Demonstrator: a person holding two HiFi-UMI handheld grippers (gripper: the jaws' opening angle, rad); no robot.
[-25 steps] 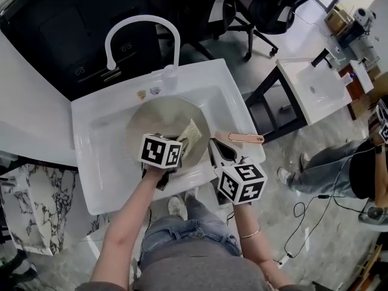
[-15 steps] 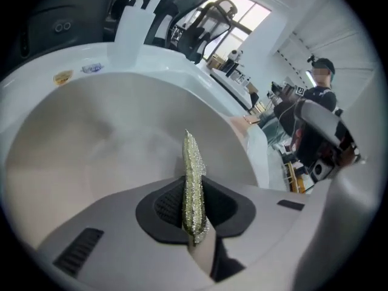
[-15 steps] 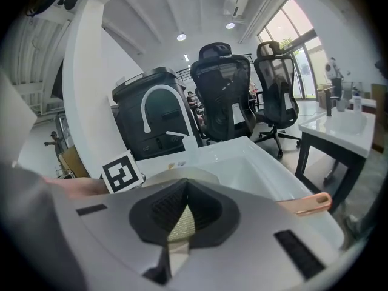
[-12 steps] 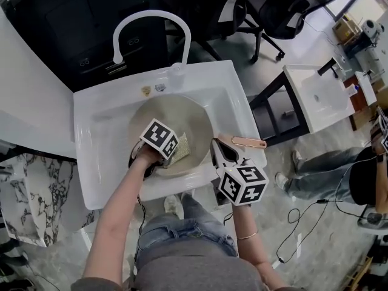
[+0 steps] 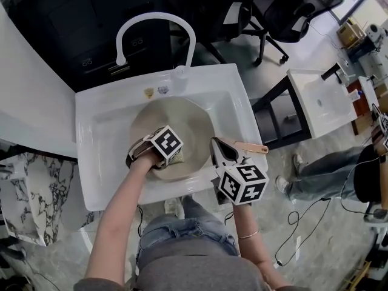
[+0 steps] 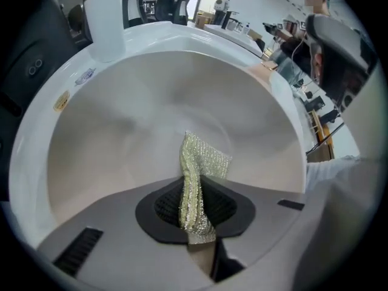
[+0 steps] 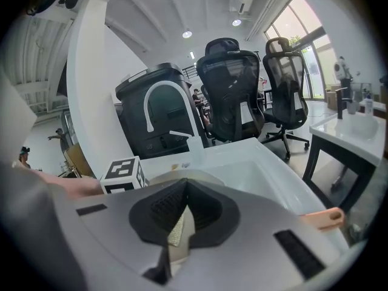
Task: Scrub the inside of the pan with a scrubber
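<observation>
A beige pan (image 5: 182,117) lies in the white sink (image 5: 97,162), its copper-pink handle (image 5: 251,148) pointing right over the sink's rim. My left gripper (image 5: 173,153) is down inside the pan near its front wall, shut on a yellow-green mesh scrubber (image 6: 203,162) that sticks out past the jaws (image 6: 197,187) onto the pan's floor (image 6: 151,114). My right gripper (image 5: 217,147) sits at the pan's right edge beside the handle's root, jaws closed (image 7: 182,214) on the beige rim. The handle's tip (image 7: 324,217) shows to its right.
A white arched faucet (image 5: 154,20) stands behind the sink, over the basin's back edge. Black office chairs (image 5: 285,11) and a second white table (image 5: 321,96) are to the right. A person (image 5: 357,174) stands at the far right on the floor.
My left gripper has carried the scrubber from the pan's right-centre toward its front left and turned. The right gripper has stayed at the pan's edge.
</observation>
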